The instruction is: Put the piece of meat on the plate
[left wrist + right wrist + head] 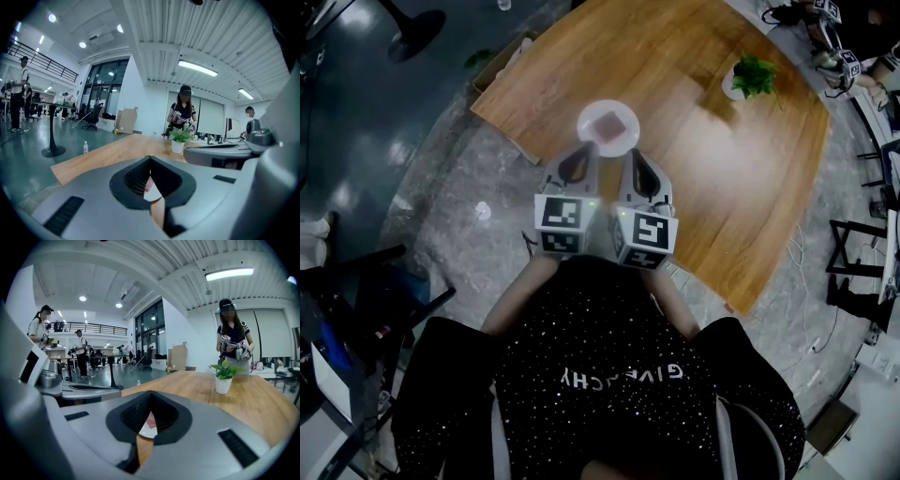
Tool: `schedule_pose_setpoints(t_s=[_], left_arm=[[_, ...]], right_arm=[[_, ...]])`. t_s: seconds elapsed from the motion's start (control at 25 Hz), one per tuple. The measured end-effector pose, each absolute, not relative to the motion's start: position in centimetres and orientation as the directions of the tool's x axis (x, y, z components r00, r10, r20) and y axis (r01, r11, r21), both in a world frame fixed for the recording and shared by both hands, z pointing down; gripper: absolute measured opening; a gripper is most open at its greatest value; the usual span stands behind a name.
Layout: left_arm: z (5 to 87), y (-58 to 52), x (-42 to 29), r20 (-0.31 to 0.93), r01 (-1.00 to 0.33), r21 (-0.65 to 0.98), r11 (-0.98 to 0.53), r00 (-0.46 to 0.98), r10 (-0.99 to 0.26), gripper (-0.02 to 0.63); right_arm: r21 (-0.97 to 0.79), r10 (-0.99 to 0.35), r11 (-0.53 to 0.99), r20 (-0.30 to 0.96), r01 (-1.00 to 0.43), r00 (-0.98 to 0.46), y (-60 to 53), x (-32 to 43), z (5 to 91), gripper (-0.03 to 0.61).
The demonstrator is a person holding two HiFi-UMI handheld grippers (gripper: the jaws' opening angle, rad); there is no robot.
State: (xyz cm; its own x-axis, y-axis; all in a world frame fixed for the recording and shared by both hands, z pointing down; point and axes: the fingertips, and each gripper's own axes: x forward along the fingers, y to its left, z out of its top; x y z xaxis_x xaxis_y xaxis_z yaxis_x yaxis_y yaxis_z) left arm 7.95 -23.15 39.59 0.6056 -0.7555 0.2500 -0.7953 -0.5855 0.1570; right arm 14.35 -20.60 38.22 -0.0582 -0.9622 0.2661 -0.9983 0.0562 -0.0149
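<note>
Your left gripper and right gripper sit side by side, tips just beside the near rim of the plate. The piece of meat lies on that plate. A potted plant stands far right.

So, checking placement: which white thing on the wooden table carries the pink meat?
The flat round white plate at the wooden table's near edge carries the pink piece of meat; the small white pot holds a green plant.

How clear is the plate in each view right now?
Head view: round white plate clear, glare patch on the light wooden table nearby; left gripper view: fisheye-bent, dark corners, plate a sliver; right gripper view: same, ceiling lamp flares.
</note>
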Motion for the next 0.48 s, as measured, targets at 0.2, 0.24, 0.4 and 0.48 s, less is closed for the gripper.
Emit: schedule_pose_setpoints(t_s=[0.2,0.24,0.4,0.48], left_arm=[[39.39,-23.1,7.95,0.251,-0.792,0.163,-0.589,0.611,-0.751,0.008],[39.37,-23.12,7.99,0.249,-0.792,0.161,-0.589,0.61,-0.752,0.008],[39.16,-23.09,8.1,0.252,-0.792,0.153,-0.59,0.609,-0.752,0.008],[39.18,-23.05,8.01,0.256,-0.794,0.15,-0.589,0.607,-0.753,0.008]], right_arm=[[-0.011,-0.961,0.056,0.269,-0.998,-0.057,-20.37,14.22,38.35,0.011],[-0.011,-0.962,0.055,0.269,-0.998,-0.056,-20.37,14.25,38.35,0.011],[-0.012,-0.962,0.051,0.268,-0.999,-0.052,-20.44,14.5,38.24,0.011],[-0.012,-0.962,0.049,0.27,-0.999,-0.051,-20.43,14.52,38.21,0.011]])
